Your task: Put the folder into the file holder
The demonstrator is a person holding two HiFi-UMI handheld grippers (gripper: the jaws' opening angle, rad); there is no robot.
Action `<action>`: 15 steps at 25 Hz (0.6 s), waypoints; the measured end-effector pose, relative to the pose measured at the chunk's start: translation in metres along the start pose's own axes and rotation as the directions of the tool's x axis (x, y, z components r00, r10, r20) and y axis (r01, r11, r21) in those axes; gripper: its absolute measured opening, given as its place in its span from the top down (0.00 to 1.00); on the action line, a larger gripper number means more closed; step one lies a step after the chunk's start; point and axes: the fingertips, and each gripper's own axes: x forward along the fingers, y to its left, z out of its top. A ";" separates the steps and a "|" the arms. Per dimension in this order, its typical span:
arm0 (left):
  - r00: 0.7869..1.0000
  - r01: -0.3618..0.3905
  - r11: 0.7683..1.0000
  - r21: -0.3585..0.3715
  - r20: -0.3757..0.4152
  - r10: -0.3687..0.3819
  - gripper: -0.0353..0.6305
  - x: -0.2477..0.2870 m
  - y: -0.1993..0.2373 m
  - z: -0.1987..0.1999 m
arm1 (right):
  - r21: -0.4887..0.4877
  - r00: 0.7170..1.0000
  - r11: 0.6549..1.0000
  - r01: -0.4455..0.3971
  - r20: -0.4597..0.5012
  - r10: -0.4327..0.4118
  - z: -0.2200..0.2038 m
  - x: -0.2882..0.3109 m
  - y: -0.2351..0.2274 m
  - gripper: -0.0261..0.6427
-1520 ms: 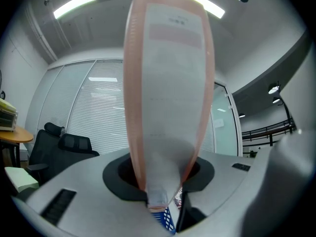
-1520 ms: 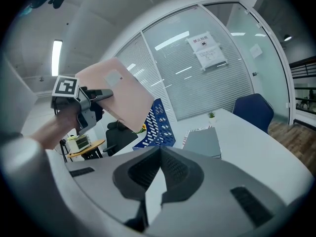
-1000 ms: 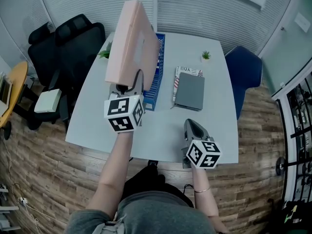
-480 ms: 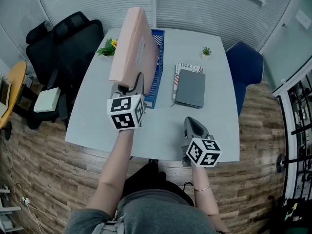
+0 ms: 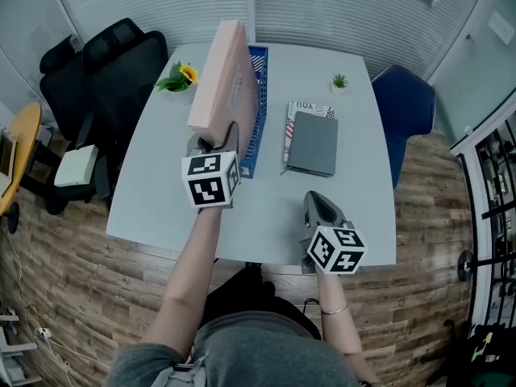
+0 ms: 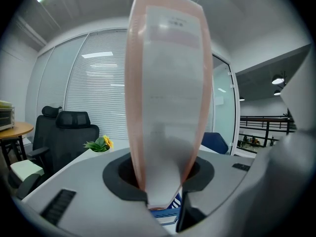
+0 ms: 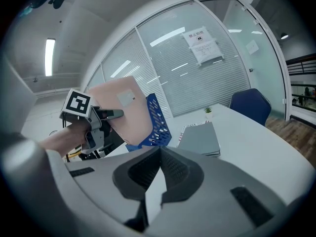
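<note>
Head view: left gripper [image 5: 213, 143] is up over the desk [image 5: 266, 208], jaws clamped on the near lower edge of the pink folder [image 5: 230, 79]. Folder stands upright on edge, long side running away from the person, tipped a bit to the right at the top. It sits right against the left side of the blue file holder [image 5: 255, 139] & overlaps that side from this angle. Can't tell whether its bottom edge is inside the holder or just beside it. Holder stands on the desk approx mid-left, mesh walls, open top.

Left gripper view confirms the grip: jaws spread by the folder's thickness, pads pressing both faces, folder filling the centre of the frame & rising straight up. A strip of blue holder shows just below the jaws.

Right gripper [image 5: 317, 202] hangs low near the desk's front edge, well apart from the folder. Right gripper view shows its jaws pressed together at the tips w/ nothing between them. It looks toward the holder & the left gripper.

Other items on the desk: grey notebook [image 5: 313, 143] lying flat on a printed booklet [image 5: 306, 109], right of the holder. Small green plant [image 5: 339, 81] near the far edge; sunflower plant [image 5: 181, 77] at the far-left corner. Black office chair [image 5: 105, 67] left of the desk, blue chair [image 5: 407, 111] on the right.
</note>
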 end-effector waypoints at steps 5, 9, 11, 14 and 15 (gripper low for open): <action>0.999 0.003 1.000 0.004 -0.043 -0.003 0.71 0.009 -0.003 -0.008 | 0.004 1.000 1.000 0.001 -0.002 -0.001 -0.002 -0.001 0.000 0.95; 0.998 0.002 1.000 0.005 -0.067 -0.001 0.71 0.014 -0.004 -0.014 | 0.008 1.000 1.000 0.005 -0.003 -0.005 -0.002 -0.003 -0.002 0.95; 0.997 0.002 1.000 0.006 -0.077 -0.001 0.71 0.016 -0.005 -0.016 | 0.011 1.000 1.000 0.008 -0.004 -0.008 -0.003 -0.003 -0.004 0.95; 0.995 0.005 1.000 0.005 -0.101 -0.004 0.71 0.020 -0.006 -0.020 | 0.012 1.000 1.000 0.007 -0.005 -0.007 -0.003 -0.003 -0.003 0.95; 0.994 0.006 1.000 0.005 -0.111 -0.006 0.71 0.022 -0.006 -0.022 | 0.012 1.000 1.000 0.006 -0.004 -0.006 -0.003 -0.002 -0.003 0.95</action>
